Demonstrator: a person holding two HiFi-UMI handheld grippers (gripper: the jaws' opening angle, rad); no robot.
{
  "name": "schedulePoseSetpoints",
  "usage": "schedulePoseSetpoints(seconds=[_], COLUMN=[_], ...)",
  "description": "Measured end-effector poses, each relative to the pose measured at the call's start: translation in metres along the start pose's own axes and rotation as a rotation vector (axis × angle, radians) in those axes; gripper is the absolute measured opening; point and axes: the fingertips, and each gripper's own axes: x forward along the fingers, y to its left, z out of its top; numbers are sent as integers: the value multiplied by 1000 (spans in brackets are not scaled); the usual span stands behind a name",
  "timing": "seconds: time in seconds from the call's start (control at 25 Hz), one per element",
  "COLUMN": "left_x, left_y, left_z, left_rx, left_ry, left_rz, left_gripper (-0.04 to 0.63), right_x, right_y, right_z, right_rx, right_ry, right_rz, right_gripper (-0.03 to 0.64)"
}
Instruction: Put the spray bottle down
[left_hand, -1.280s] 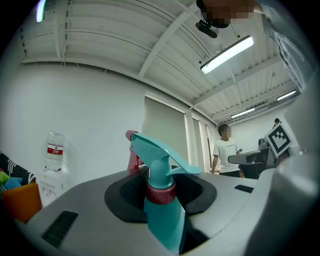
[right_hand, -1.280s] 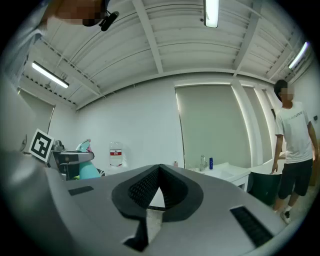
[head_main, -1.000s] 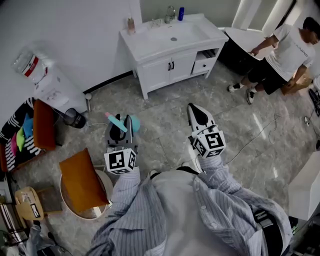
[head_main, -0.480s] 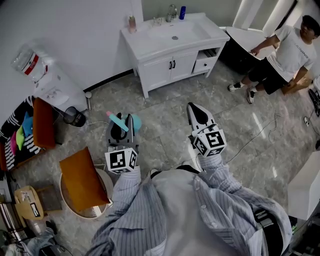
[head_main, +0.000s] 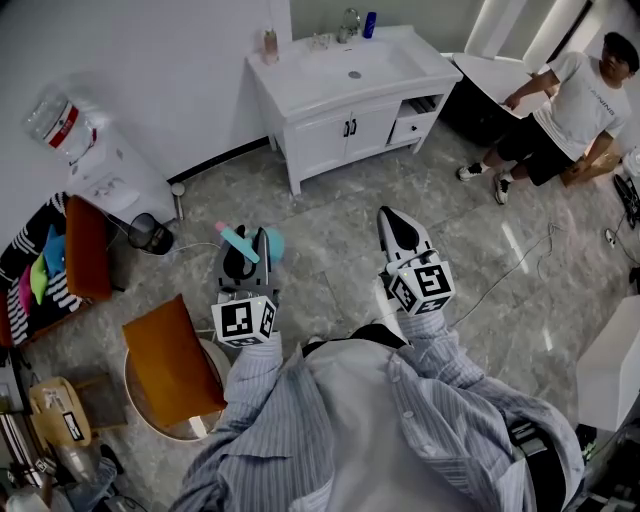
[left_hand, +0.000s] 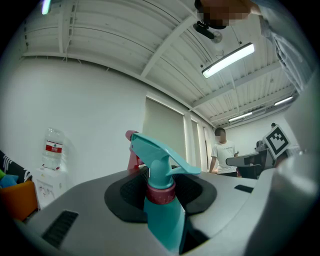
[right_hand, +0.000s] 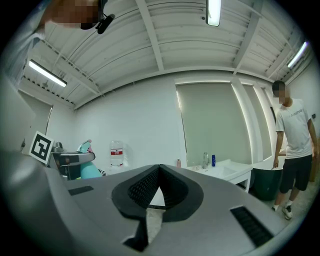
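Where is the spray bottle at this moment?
The spray bottle is clamped in the left tongs, at the head view's left, above the tiled floor short of the white vanity cabinet.

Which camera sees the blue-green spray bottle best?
The left gripper view: the spray bottle fills it, clamped in the left hand-held gripper. The head view shows the spray bottle small from above; the right gripper view, only a far sliver.

The spray bottle looks smooth teal plastic, the floor glossy marbled stone.
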Motion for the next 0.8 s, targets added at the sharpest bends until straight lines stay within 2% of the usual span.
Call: schedulePoseSetpoints(seconds=[0.4,0.6,0.8], left_x=[13,46,96], left_y=[35,37,41], left_z=[-13,-20,-33], left_rx=[-28,-27,-16], left_ry=[15,26,38], left_rz=[-39,-45,-19], left_gripper=[133,132,132], right_x=[20,48,98], right_y=[21,0,-39], right_z=[-10,-15,-23], right_rx=[-4,7,27], right_ry=[21,30,28], right_rz=[-37,-37,-5], right_gripper=[15,15,15])
